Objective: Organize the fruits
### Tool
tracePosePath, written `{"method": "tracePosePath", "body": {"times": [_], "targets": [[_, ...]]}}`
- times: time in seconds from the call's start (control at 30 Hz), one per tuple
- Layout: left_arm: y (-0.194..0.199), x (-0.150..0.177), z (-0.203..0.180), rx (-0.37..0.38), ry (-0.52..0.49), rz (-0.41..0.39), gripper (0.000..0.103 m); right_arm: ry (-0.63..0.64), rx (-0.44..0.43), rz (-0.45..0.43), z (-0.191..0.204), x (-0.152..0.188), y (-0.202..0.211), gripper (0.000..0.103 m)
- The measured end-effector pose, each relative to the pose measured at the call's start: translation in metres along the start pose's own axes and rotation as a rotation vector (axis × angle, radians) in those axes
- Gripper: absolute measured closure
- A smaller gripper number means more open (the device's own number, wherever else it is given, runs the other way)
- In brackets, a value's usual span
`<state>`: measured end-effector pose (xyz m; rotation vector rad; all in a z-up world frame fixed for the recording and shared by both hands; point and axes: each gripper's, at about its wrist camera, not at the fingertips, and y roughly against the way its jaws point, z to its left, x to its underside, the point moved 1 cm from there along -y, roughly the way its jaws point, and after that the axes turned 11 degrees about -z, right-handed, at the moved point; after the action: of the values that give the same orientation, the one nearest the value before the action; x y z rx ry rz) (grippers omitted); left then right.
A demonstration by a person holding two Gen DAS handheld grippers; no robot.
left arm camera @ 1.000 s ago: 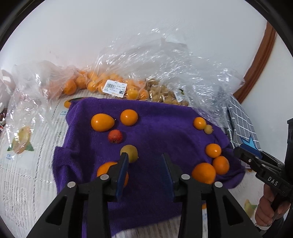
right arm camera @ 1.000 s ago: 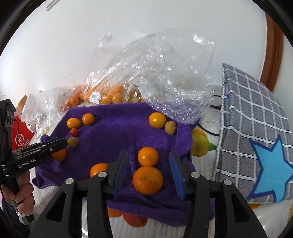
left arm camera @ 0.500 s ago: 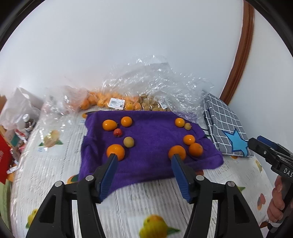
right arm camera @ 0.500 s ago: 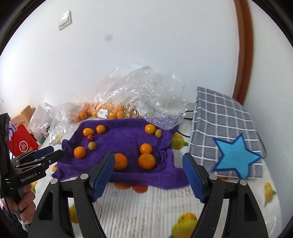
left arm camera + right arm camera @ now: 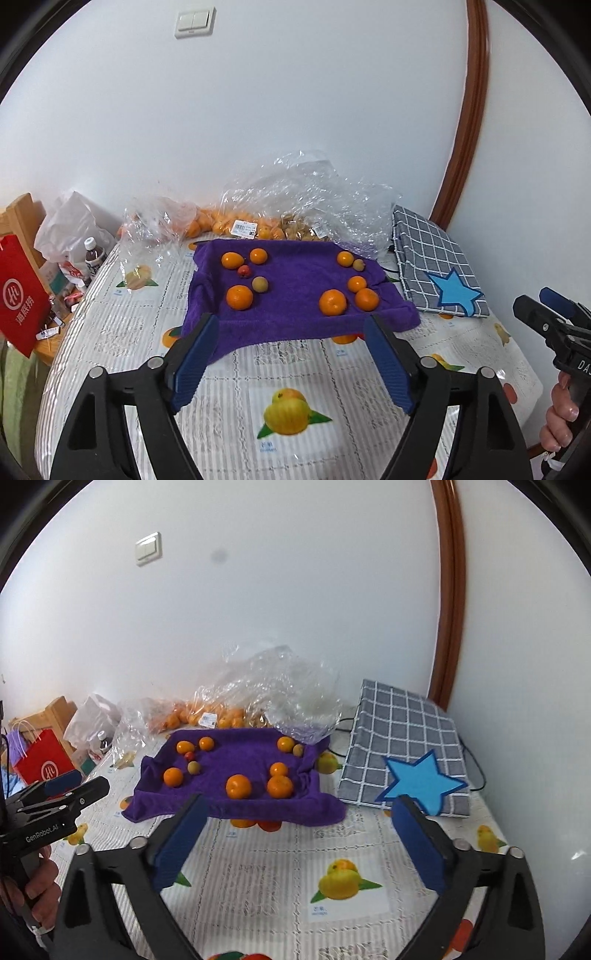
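I hold my left gripper and right gripper over the near tablecloth, both with jaws opening and nothing between them. The fruits lie on the purple towel farther off, in a left cluster around one orange and a right cluster around another orange. The towel's near edge sags, so I judge that a nudge there could send the round fruit rolling off toward me.
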<state>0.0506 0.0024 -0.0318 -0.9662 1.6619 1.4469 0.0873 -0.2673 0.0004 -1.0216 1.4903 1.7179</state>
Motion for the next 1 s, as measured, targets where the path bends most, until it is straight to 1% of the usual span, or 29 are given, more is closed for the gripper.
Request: {"method": "tracePosePath", "body": {"times": [0.17,0.3,0.6,1.0], "targets": [[0.013,0.002,-0.007,0.015,-0.009,-0.002,0.017,-0.013,0.022,0.006,-0.004,0.006,0.017,0.003],[0.019,0.002,-0.007,0.003,-0.007,-0.017,0.015,-0.032,0.022,0.001,-0.009,0.01,0.027,0.003],[0.025,0.0,-0.008,-0.011,0.008,-0.026,0.015,-0.048,0.038,0.01,-0.017,0.013,0.035,0.003],[0.033,0.0,-0.017,-0.022,-0.031,-0.045,0.014,-0.059,0.04,0.013,-0.021,0.015,0.04,0.003]]}}
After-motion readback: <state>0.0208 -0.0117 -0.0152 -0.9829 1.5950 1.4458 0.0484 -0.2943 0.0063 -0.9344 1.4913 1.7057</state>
